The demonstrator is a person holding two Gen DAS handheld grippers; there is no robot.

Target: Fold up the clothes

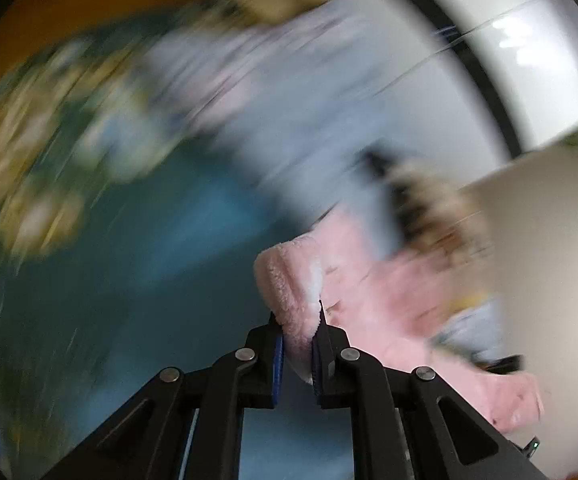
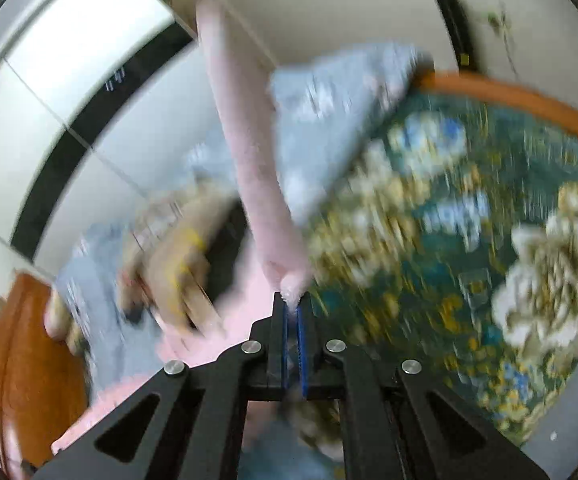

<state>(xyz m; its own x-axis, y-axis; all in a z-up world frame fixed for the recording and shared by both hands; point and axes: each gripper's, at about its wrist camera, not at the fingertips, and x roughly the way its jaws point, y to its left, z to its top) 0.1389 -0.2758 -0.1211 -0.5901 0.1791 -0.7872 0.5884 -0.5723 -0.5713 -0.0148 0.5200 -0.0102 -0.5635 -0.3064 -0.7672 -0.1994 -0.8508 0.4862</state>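
A fluffy pink garment is pinched in my left gripper, whose jaws are shut on a fold of it; the rest trails right and down. My right gripper is shut on another edge of the same pink garment, which stretches up and away as a taut band. Both views are motion-blurred. The other gripper and its hand show as a tan and black blur in each view.
A teal floral cloth covers the table, also in the left wrist view. A light blue patterned garment lies heaped at the far side. Orange wooden table rim. White floor tiles with a black band.
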